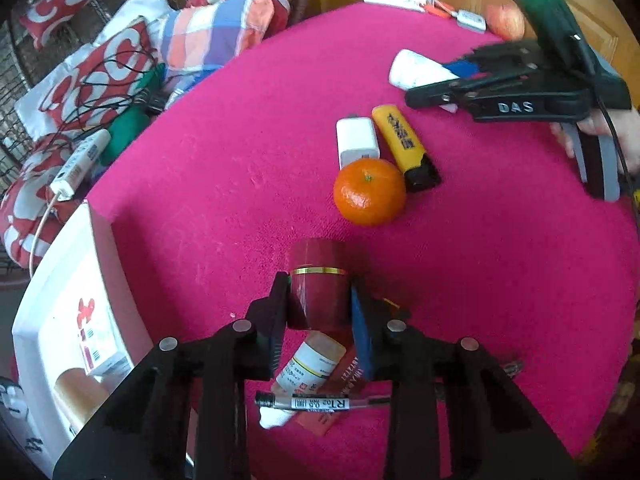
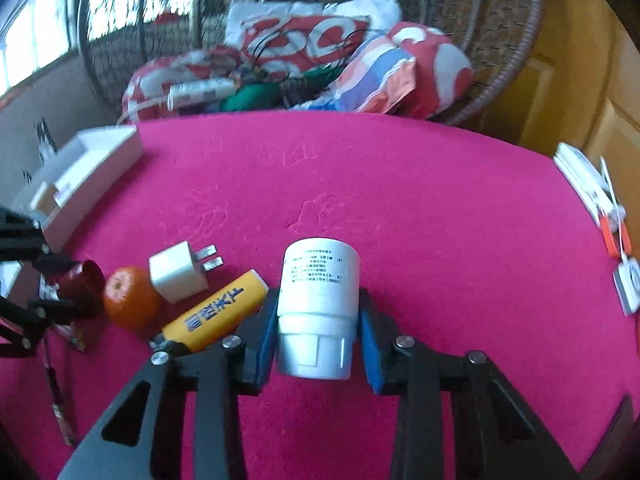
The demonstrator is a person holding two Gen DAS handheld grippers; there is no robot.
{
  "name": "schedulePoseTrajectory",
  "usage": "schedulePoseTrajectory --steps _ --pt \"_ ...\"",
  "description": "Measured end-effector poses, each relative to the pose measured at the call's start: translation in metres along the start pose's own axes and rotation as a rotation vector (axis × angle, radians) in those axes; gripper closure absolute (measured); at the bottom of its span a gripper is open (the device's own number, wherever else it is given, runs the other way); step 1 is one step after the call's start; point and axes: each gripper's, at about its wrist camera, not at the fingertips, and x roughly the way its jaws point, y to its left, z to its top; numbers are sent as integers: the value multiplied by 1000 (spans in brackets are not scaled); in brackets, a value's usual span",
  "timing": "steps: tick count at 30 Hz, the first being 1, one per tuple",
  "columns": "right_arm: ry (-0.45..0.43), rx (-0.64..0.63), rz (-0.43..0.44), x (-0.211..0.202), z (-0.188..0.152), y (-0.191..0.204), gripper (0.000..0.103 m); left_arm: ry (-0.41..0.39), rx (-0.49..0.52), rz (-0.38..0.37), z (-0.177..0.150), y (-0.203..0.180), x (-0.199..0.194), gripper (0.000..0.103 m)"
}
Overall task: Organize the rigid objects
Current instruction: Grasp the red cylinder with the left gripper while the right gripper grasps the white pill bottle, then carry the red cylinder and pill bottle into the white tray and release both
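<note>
Left hand-held gripper [image 1: 320,308] is closed on a dark red jar [image 1: 318,280], pads against its sides, just above the pink tabletop [image 1: 240,160]. Right hand-held gripper [image 2: 318,336] clamps a white bottle [image 2: 318,304] likewise. Both grips appear meant for carrying to the white box [image 2: 100,160] at the tabletop's edge. Orange [image 1: 369,191], charger [image 1: 357,142] and yellow lighter [image 1: 404,140] lie clustered, untouched

White letters "DAS" stand on the side of the black right hand-held gripper [image 1: 430,100]. A pen [image 1: 320,402] lying on the table [image 1: 240,160] reads "RT". The yellow lighter [image 2: 216,312] carries dark blue Chinese characters, and the white bottle [image 2: 318,280] has print too small to read.
</note>
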Motion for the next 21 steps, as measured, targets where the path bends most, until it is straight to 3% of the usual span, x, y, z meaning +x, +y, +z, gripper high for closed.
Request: schedulePoseTrajectory --steps 3,12,21 --pt "-85 53 1 -29 -4 3 67 -61 -29 17 0 0 -17 75" --pt "-351 178 69 -109 -12 40 67 -374 -225 -1 -2 -11 -96 75" --pt "-437 163 105 -144 -6 63 67 -489 -283 10 -13 -19 -143 75"
